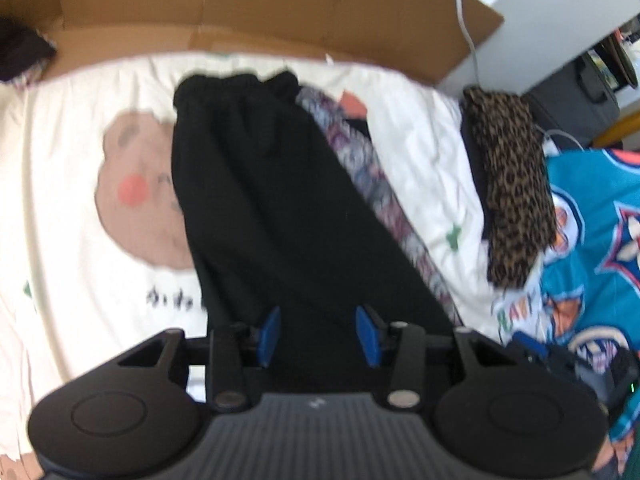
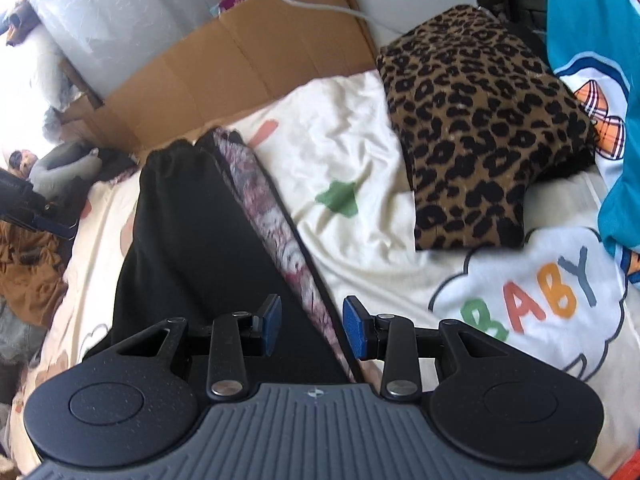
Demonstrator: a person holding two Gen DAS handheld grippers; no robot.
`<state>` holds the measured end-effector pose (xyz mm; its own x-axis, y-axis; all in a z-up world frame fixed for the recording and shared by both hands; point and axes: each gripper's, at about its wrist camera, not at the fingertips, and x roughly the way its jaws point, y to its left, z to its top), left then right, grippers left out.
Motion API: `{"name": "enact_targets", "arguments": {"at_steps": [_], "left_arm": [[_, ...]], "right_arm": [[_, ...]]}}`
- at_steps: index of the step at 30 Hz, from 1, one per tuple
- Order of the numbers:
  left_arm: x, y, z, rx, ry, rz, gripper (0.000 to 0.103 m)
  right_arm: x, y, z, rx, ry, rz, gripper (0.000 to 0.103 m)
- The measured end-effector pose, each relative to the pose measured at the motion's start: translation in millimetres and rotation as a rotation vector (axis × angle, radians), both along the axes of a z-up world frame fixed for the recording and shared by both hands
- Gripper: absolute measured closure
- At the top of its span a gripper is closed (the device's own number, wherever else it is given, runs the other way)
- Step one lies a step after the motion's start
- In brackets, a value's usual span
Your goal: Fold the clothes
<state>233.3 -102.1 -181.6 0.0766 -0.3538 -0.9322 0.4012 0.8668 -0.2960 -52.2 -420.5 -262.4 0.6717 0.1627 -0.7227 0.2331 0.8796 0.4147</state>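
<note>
Black trousers [image 1: 264, 184] with an elastic waistband lie lengthwise on the cream bedsheet [image 1: 68, 208], waistband at the far end. A patterned pink-grey strip [image 1: 372, 184] runs along their right edge. My left gripper [image 1: 318, 330] hovers open over the near end of the trousers, nothing between its blue pads. In the right wrist view the same black trousers [image 2: 192, 240] and patterned strip [image 2: 280, 248] stretch away. My right gripper [image 2: 312, 324] is open above the right edge of the garment, straddling the strip.
A folded leopard-print garment [image 2: 476, 120] lies on the bed to the right, also leopard-print garment [image 1: 512, 184]. A teal printed cloth [image 1: 596, 232] lies at the far right. Flattened cardboard [image 1: 248, 4] stands behind the bed, with a white cable [image 2: 304, 0] across it. Brown clothing [image 2: 28, 272] sits left.
</note>
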Motion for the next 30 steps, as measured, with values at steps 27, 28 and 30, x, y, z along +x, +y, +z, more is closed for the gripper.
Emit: {"name": "enact_targets", "arguments": {"at_steps": [27,28,30], "left_arm": [[89.8,-120.0,-35.9,0.038,-0.099,0.142,0.064],[93.4,-123.2,-40.0,0.039,-0.096,0.149,0.064],[100.5,-130.5,-49.2,0.038,-0.088,0.156,0.064]], "right_arm": [[45.8,36.7,-24.0,-0.054,-0.095,0.139,0.062],[45.1,36.7,-26.1,-0.055,-0.094,0.141,0.062],[43.2,36.8,-29.7,-0.066,-0.086,0.142,0.062]]}}
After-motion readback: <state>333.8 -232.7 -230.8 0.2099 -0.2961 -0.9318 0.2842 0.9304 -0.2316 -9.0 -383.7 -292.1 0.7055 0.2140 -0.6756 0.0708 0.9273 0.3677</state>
